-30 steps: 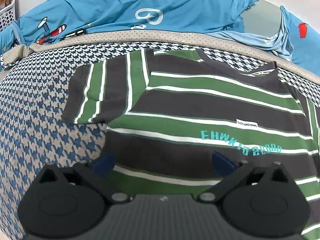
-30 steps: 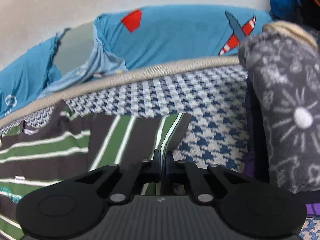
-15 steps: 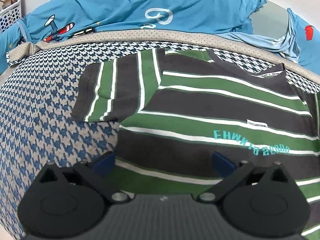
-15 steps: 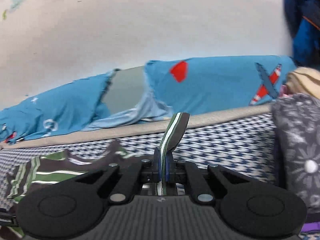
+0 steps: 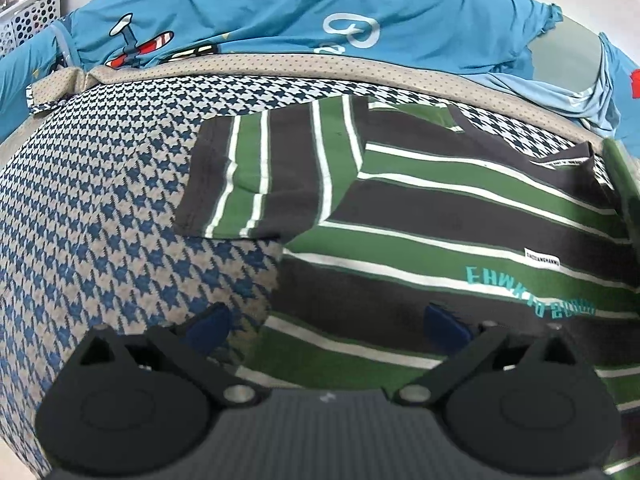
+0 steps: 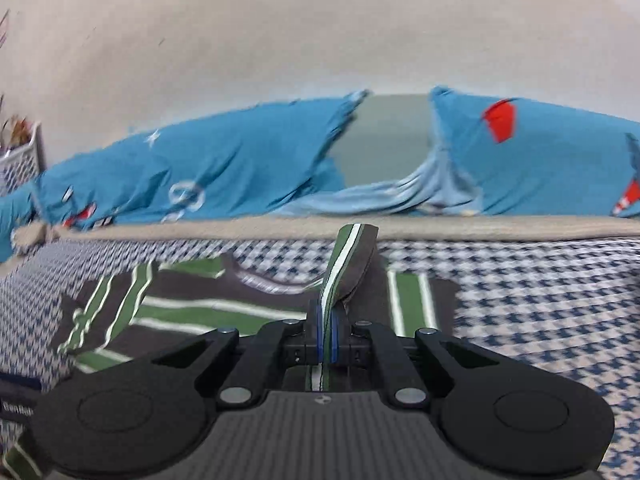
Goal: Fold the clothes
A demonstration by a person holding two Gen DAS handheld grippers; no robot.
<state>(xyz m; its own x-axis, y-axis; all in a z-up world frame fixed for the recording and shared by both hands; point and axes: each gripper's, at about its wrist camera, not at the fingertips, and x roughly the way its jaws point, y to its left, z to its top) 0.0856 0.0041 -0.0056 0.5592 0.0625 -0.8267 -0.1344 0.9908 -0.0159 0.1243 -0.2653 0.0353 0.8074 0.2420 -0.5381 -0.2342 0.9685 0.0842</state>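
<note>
The left gripper [image 5: 326, 322] hangs low over the near left part of the striped T-shirt [image 5: 460, 216], its blue fingers spread wide with nothing between them; one fingertip sits over the checked bedcover [image 5: 100, 208], the other over the shirt. The shirt lies face up on that bedcover, its left sleeve [image 5: 256, 176] spread flat to the side, and the collar points toward the blue quilt [image 5: 280, 8] bunched along the wall. On the right, the right gripper [image 6: 325, 330] is clamped tight on a strip of the shirt's fabric [image 6: 348, 264] and holds it up off the bed, so that edge stands above the body.

As for progress, the body looks mostly flat and unfolded, with only the right side raised; I judge a fold of that side across the chest is under way, with the left sleeve and lengthwise folds left.

The shirt has dark grey and green bands with thin white lines, teal lettering and a small white label.
</note>
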